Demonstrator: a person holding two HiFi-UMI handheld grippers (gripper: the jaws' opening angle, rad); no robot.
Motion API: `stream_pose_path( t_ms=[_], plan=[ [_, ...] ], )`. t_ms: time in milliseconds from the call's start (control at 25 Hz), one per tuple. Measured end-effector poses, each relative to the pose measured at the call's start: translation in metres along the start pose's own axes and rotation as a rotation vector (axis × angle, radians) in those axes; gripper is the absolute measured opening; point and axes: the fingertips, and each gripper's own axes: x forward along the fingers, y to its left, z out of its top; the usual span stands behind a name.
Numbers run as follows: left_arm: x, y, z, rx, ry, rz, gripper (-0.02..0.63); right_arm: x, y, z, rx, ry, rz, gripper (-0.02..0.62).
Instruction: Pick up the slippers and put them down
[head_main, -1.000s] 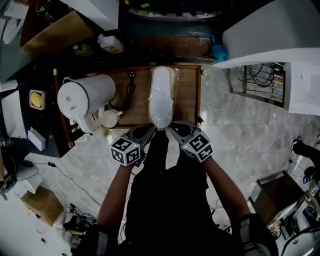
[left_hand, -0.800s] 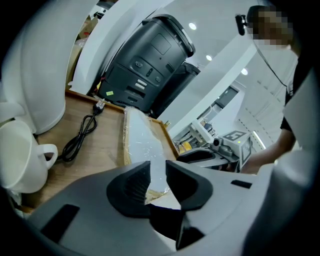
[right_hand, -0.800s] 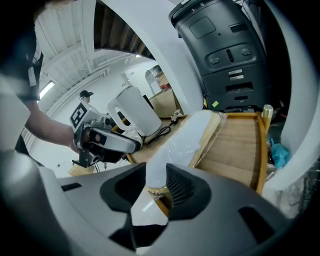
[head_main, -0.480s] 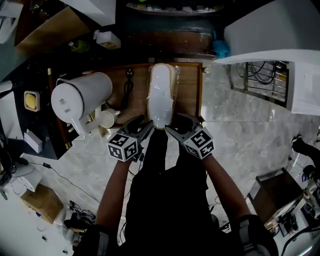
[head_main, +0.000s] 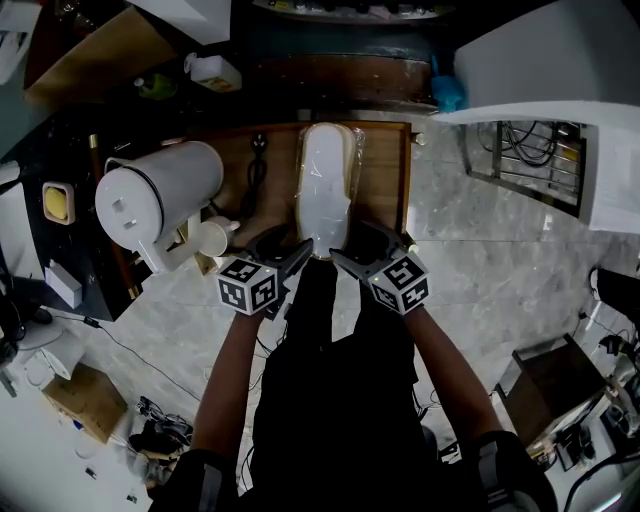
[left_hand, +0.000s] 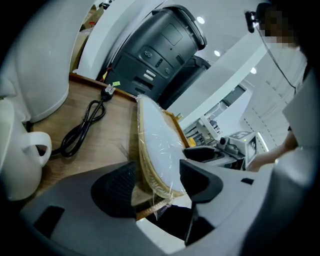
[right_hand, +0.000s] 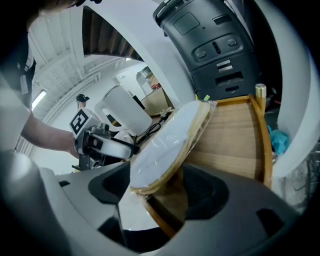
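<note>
Slippers: a flat, long pair, rounded at both ends, stacked sole to sole and sealed in clear, crinkled film that catches the light. Smooth white on the broad face, with a tan woven rim running round the edge. Lying lengthwise on the wooden tray, toe to the far side, heel poking just past the near edge. Tilted up on their edge as seen from the left gripper view, and slanting across the boards as seen from the right gripper view.

Tray of warm brown wood with a straight grain and a raised lip. Left of the slippers on the same wood, a coiled black cord, rubbery and glossy. Further left, a smooth white plastic jug, cylindrical, with a small white cup just beside it. Pale, veined stone floor to the right.

Left gripper and right gripper at the near end of the tray, both grey and matt with dark pads. Jaws of both just now opening, spread wide and released, the wrapped heel standing between them but not squeezed by either.
</note>
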Motion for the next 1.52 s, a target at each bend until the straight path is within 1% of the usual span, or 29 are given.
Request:
stream_pose_path(
  t_ms=[120, 240, 440, 560, 680, 800, 880, 1000, 1240, 1520],
  plan=[
    [0.006, 0.004, -0.004, -0.012, 0.032, -0.005, 0.265, 0.004, -0.005, 0.002, 0.029, -0.003, -0.008, 0.316],
    [0.011, 0.009, -0.009, -0.013, 0.063, 0.006, 0.265, 0.008, -0.008, 0.003, 0.048, -0.001, -0.009, 0.316],
    [0.017, 0.013, -0.012, -0.034, 0.076, 0.001, 0.265, 0.015, -0.014, 0.000, 0.079, 0.015, -0.008, 0.316],
    [0.019, 0.012, -0.014, -0.065, 0.087, -0.022, 0.265, 0.019, -0.014, -0.002, 0.106, 0.024, -0.003, 0.316],
    [0.022, 0.006, -0.016, -0.095, 0.117, -0.071, 0.265, 0.023, -0.011, -0.004, 0.114, 0.056, 0.006, 0.310],
    [0.025, 0.000, -0.016, -0.074, 0.138, -0.093, 0.254, 0.024, -0.011, -0.004, 0.129, 0.075, 0.012, 0.284],
    [0.025, 0.000, -0.016, -0.056, 0.143, -0.089, 0.245, 0.024, -0.010, -0.003, 0.138, 0.077, 0.015, 0.268],
    [0.023, -0.001, -0.016, -0.052, 0.139, -0.084, 0.242, 0.023, -0.009, -0.002, 0.134, 0.079, 0.018, 0.254],
    [0.015, -0.006, -0.013, -0.036, 0.130, -0.080, 0.242, 0.019, -0.002, 0.004, 0.110, 0.070, 0.013, 0.253],
    [0.002, -0.021, 0.001, -0.009, 0.105, -0.081, 0.242, 0.005, 0.009, 0.021, 0.086, 0.048, 0.011, 0.253]
  ],
)
